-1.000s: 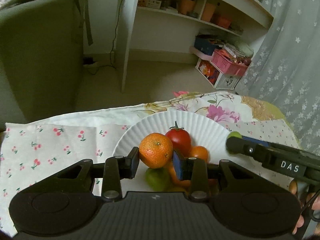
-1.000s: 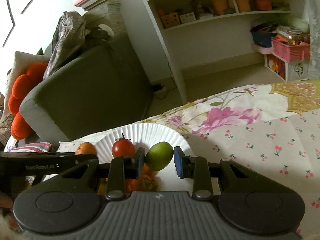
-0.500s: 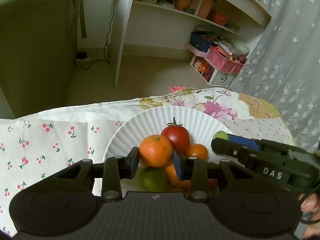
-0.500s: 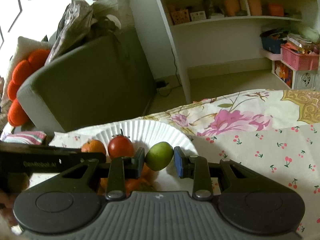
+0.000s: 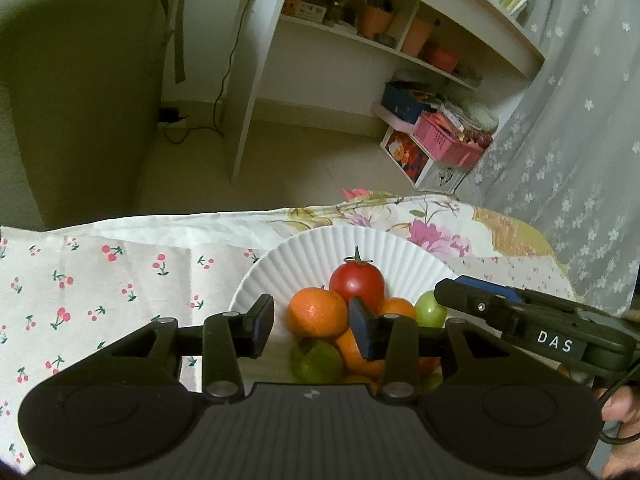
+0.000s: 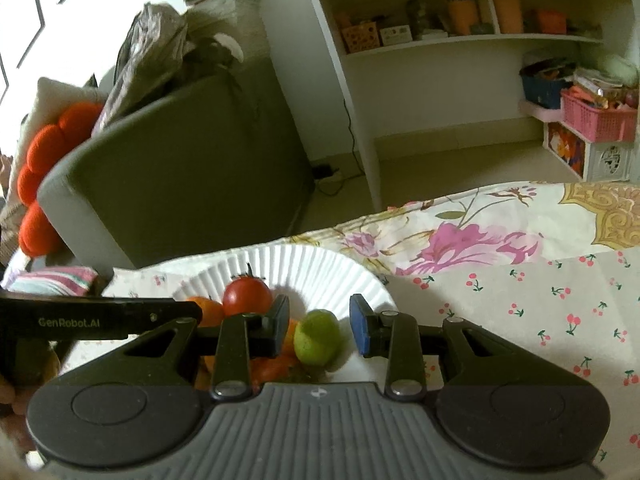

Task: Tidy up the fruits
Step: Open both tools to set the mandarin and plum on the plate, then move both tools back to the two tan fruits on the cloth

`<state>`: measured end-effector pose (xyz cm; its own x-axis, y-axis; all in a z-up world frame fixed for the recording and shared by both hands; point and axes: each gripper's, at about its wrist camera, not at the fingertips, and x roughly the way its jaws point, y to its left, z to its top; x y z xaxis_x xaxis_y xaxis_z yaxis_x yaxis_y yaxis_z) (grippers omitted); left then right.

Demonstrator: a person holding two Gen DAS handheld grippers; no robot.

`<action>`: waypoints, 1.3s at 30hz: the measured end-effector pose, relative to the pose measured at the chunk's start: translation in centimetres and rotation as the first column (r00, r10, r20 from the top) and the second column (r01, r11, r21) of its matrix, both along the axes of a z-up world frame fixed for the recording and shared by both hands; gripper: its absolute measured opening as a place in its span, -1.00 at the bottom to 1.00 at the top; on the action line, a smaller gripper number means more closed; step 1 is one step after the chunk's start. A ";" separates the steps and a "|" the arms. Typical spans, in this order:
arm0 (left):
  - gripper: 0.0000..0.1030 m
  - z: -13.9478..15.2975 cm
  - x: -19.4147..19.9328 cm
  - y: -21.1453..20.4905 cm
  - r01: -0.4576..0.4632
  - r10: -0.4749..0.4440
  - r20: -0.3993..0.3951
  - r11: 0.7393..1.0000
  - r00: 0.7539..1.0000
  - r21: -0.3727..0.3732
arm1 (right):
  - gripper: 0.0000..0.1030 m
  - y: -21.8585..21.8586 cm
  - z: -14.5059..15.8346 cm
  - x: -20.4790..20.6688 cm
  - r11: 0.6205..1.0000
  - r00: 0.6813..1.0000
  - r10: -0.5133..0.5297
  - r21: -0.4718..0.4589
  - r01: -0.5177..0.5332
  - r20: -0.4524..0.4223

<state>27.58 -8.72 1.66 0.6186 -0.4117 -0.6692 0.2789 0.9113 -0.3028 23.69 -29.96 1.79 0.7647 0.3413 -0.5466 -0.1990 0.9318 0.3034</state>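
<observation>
A white paper plate point(image 5: 304, 256) holds a pile of fruit: a red tomato point(image 5: 357, 282) on top, oranges, and green fruits. My left gripper point(image 5: 312, 328) straddles the front orange point(image 5: 317, 312), which rests on the pile. Its jaws are opening: there is a gap at the left pad, and the right pad sits at the orange's edge. In the right wrist view, my right gripper point(image 6: 319, 326) straddles a green fruit point(image 6: 317, 338) lying on the plate point(image 6: 316, 264) beside the tomato point(image 6: 247, 294). Its jaws are opening too, with gaps on both sides.
The plate sits on a cherry-print and floral cloth point(image 5: 120, 280) over the table. Beyond the table's far edge are a grey-green sofa point(image 6: 180, 168), a white shelf unit point(image 5: 320, 80) and a pink basket point(image 5: 448, 140). A lace curtain point(image 5: 580, 120) hangs at the right.
Both pairs of jaws have widened. The orange and the green fruit, pinched before, now lie on the pile with the pads off them. The hands barely shifted.
</observation>
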 end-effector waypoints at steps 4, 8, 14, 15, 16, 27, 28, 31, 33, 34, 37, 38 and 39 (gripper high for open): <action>-0.37 0.5 -0.9 0.5 -0.023 0.023 0.003 1.000 1.000 -0.008 | -0.40 0.2 0.2 0.0 1.000 1.000 0.000 0.001 0.000 0.000; -0.29 0.9 -2.1 0.9 -0.040 0.040 0.009 0.999 0.999 0.006 | -0.38 0.5 0.4 -0.2 1.000 1.000 0.005 -0.010 -0.005 -0.009; -0.11 1.6 -4.5 1.7 -0.058 0.058 0.019 0.998 0.998 0.013 | -0.14 1.2 1.1 -0.8 0.999 1.000 0.013 -0.034 -0.013 -0.011; -0.09 1.8 -5.0 1.9 -0.065 0.065 0.023 0.998 0.998 0.021 | -0.02 1.4 1.2 -1.0 0.999 1.000 0.014 -0.038 -0.014 -0.012; -0.04 1.9 -5.3 2.1 -0.071 0.071 0.027 0.997 0.997 0.029 | 0.05 1.5 1.3 -1.1 0.999 1.000 0.014 -0.042 -0.014 -0.013; 0.15 2.7 -9.5 4.8 -0.140 0.138 0.037 0.989 0.990 0.057 | 0.65 3.9 2.7 -4.1 0.993 0.999 0.043 -0.110 -0.042 0.006; 0.23 2.7 -9.9 5.0 -0.143 0.141 0.039 0.988 0.989 0.063 | 0.72 4.1 2.8 -4.4 0.992 0.999 0.043 -0.119 -0.042 0.006; 0.36 2.9 -11.2 5.5 -0.151 0.149 0.047 0.986 0.988 0.067 | 0.81 4.8 3.1 -5.4 0.988 0.999 0.048 -0.145 -0.047 0.008; 0.38 2.9 -12.1 5.7 -0.154 0.151 0.048 0.985 0.987 0.073 | 0.85 5.1 3.2 -5.9 0.985 0.999 0.054 -0.163 -0.052 0.008; 0.40 2.8 -12.5 5.8 -0.155 0.151 0.049 0.985 0.987 0.080 | 0.87 5.3 3.2 -6.1 0.984 0.999 0.054 -0.170 -0.052 0.006; 0.60 2.9 -13.8 6.0 -0.172 0.166 0.068 0.979 0.984 0.105 | 0.89 5.6 3.2 -6.9 0.984 0.999 0.049 -0.172 -0.049 -0.008; 0.61 2.9 -14.1 6.1 -0.177 0.169 0.077 0.978 0.983 0.111 | 0.89 5.7 3.2 -7.2 0.985 0.999 0.048 -0.168 -0.049 -0.013; 0.61 2.9 -14.4 6.1 -0.179 0.170 0.083 0.977 0.982 0.116 | 0.90 5.7 3.3 -7.5 0.985 0.999 0.048 -0.164 -0.050 -0.016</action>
<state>13.17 -2.57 4.60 0.7221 -0.2106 -0.6590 0.1289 0.9768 -0.1709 16.18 -24.22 5.10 0.7424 0.2829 -0.6073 -0.2429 0.9585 0.1496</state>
